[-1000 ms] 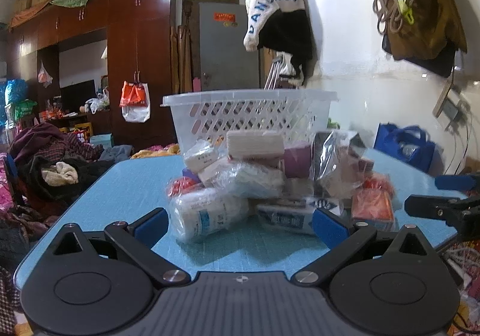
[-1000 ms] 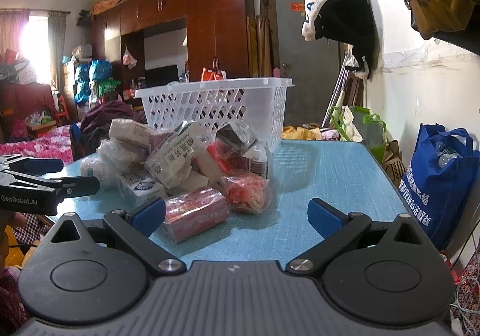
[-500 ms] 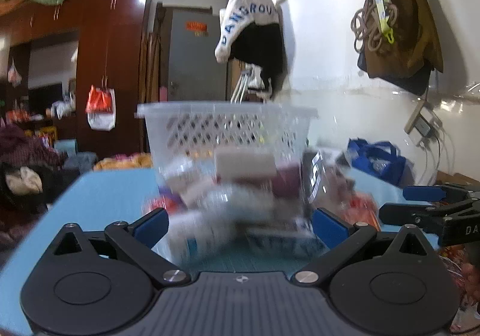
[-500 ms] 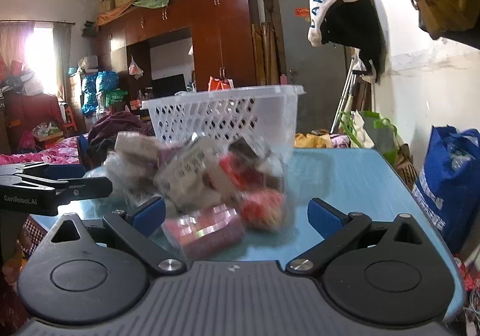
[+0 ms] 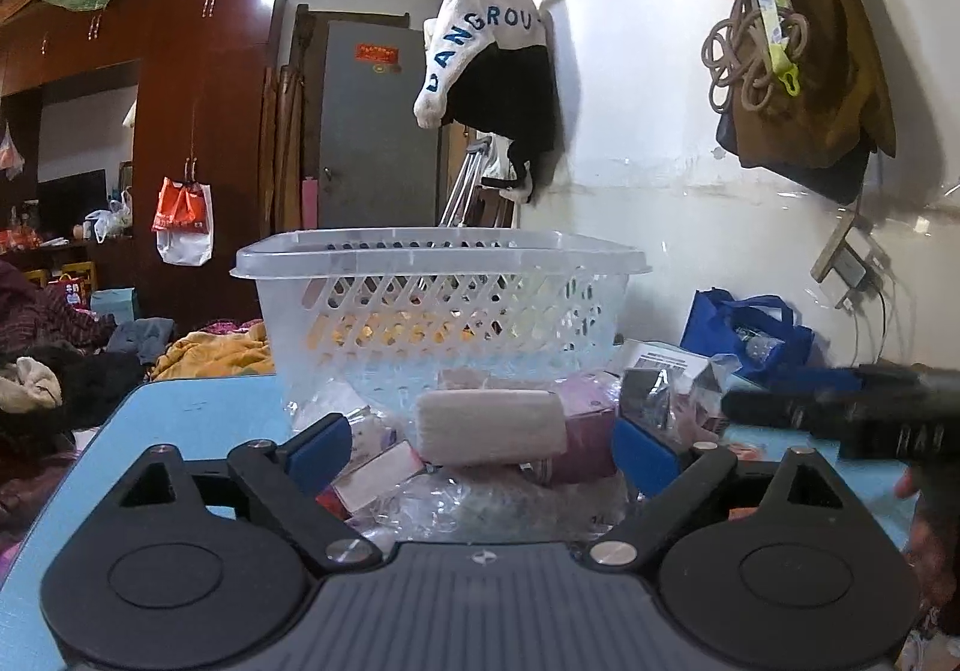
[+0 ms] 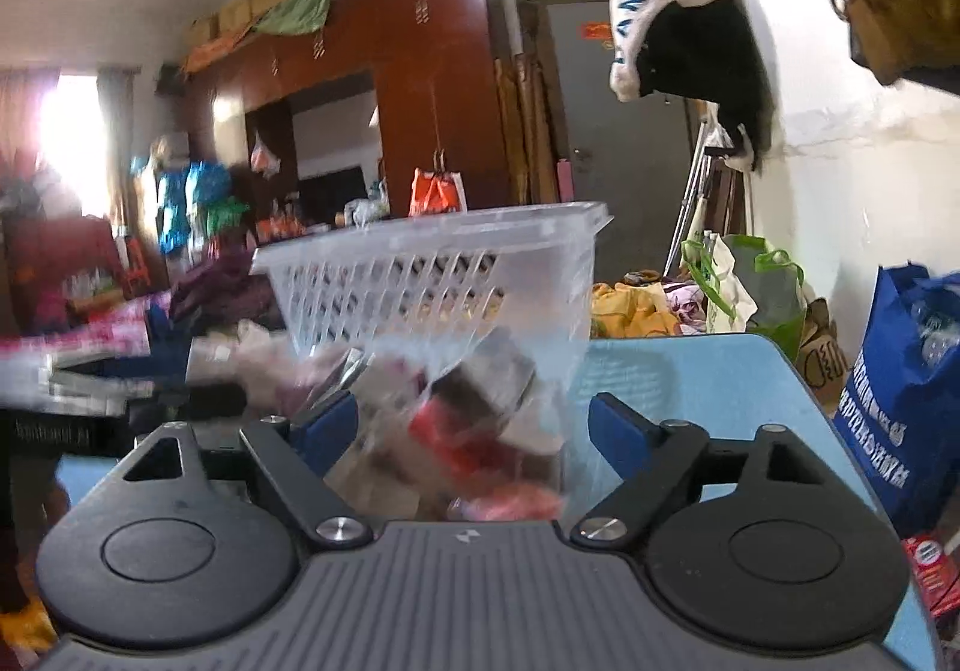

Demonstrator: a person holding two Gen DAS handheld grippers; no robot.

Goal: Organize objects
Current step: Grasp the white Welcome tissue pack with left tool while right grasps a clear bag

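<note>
Both grippers, left (image 5: 480, 446) and right (image 6: 472, 428), spread but narrowing around wrapped packets (image 5: 489, 425) fronting the basket (image 5: 441, 305).

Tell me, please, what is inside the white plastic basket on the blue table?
Through the holes of the basket nothing clearly shows inside; the yellow colour looks like cloth behind it. The pile of packets covers its lower part, so the bottom stays hidden.

I see a translucent plastic basket (image 5: 441, 305), crinkly glossy wrappers (image 5: 480, 503), a matt blue tabletop (image 6: 708, 371) and a glossy wooden wardrobe (image 5: 204, 131).
</note>
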